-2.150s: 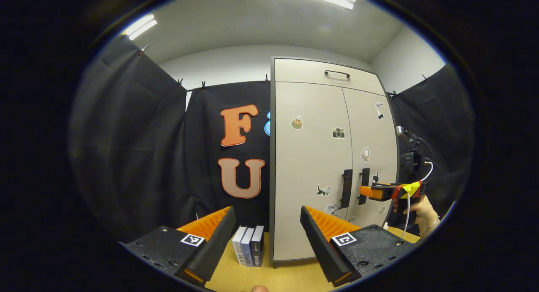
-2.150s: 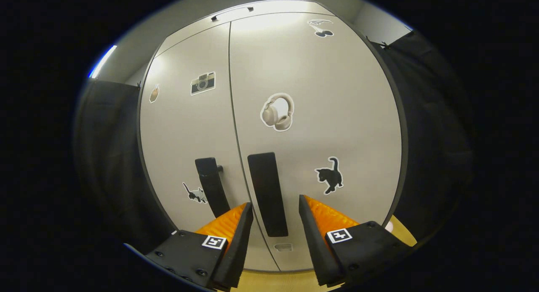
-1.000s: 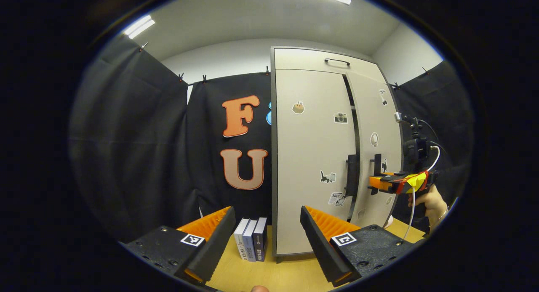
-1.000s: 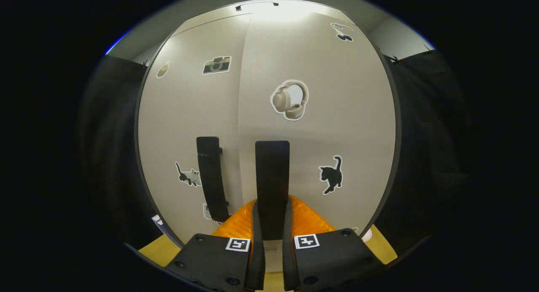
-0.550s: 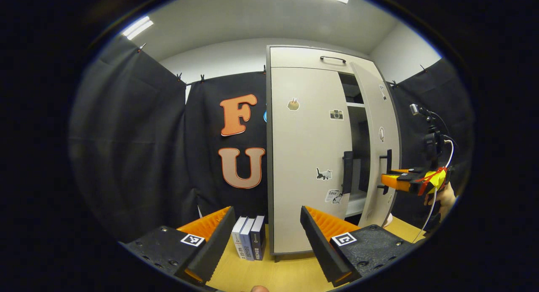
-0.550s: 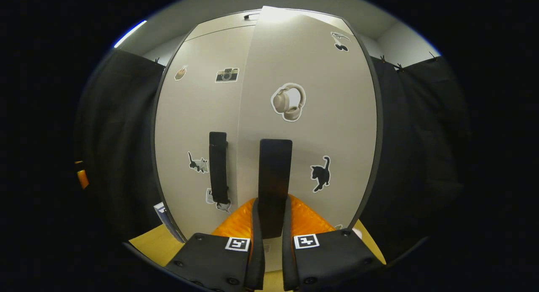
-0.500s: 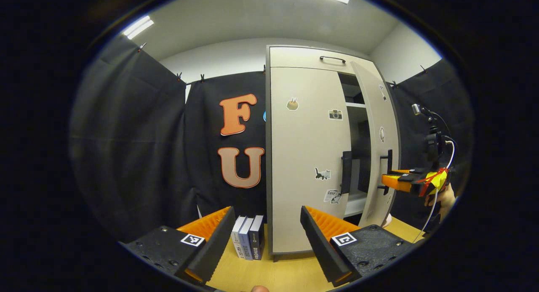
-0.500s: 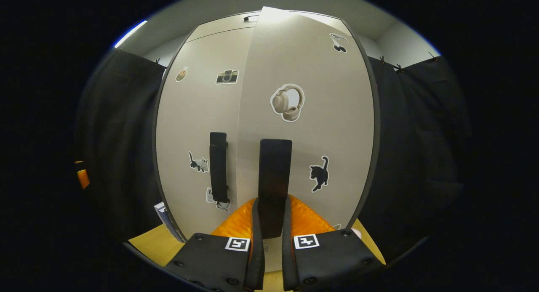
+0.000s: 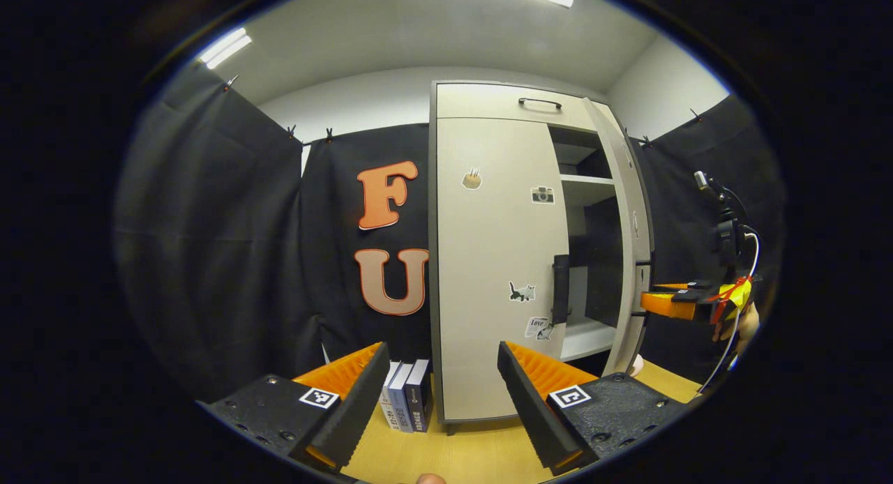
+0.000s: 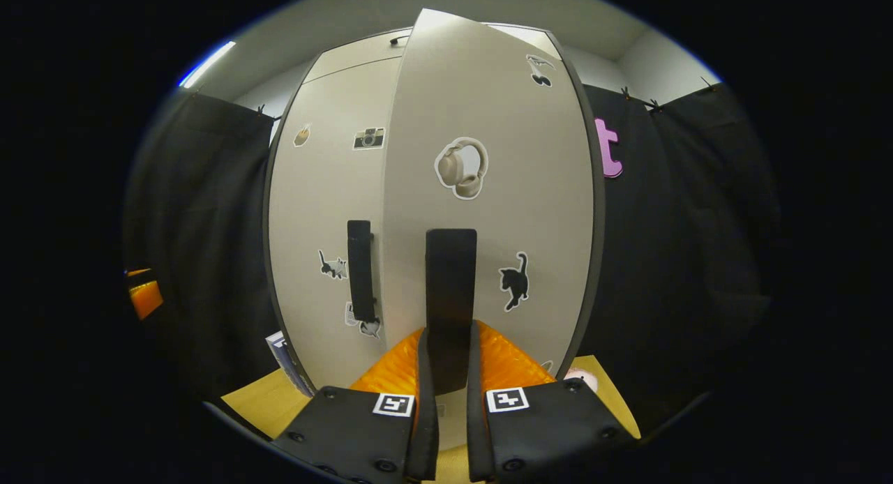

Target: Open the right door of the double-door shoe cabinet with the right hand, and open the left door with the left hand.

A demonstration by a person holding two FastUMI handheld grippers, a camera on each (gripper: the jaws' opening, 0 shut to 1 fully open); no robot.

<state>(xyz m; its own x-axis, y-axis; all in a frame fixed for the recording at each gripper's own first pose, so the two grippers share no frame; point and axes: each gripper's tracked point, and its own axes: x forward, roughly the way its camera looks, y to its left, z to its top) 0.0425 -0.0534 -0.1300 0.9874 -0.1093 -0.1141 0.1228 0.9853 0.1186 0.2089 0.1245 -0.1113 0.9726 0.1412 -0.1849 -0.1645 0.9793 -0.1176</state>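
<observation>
**user1:** Cabinet (image 9: 488, 275) first, since it's the biggest thing here: the double-door shoe cabinet stands on the counter (image 9: 460, 456), a few books (image 9: 404, 400) just beside its left side. Right door (image 10: 481, 212) is swung well out, shelves (image 9: 586, 180) visible inside. Left door (image 9: 488, 261) looks fully closed. So I'd call the step in hand finishing the right door's swing.

**user2:** Agreed. Right gripper (image 10: 450, 372) has its jaws clamped on the right door's handle (image 10: 451, 296), low on the bar. My advice: follow the hinge's arc instead of pulling straight back, otherwise the bar probably twists between the fingers (image 10: 408, 362) and slips out.

**user1:** And the left one?

**user2:** Left gripper (image 9: 443, 379) hangs back with jaws wide apart, gripping nothing, well short of the cabinet. Left door's handle (image 9: 560, 289) is the dark vertical bar by the door's inner edge. I'd let go of the right handle only once that door sits fully open, then bring the left jaws in straddling the bar squarely, one finger each side.

**user1:** Any risk?

**user2:** Those books sit near the left door's hinge side. Probably fine, but can't tell for sure from here.
</observation>
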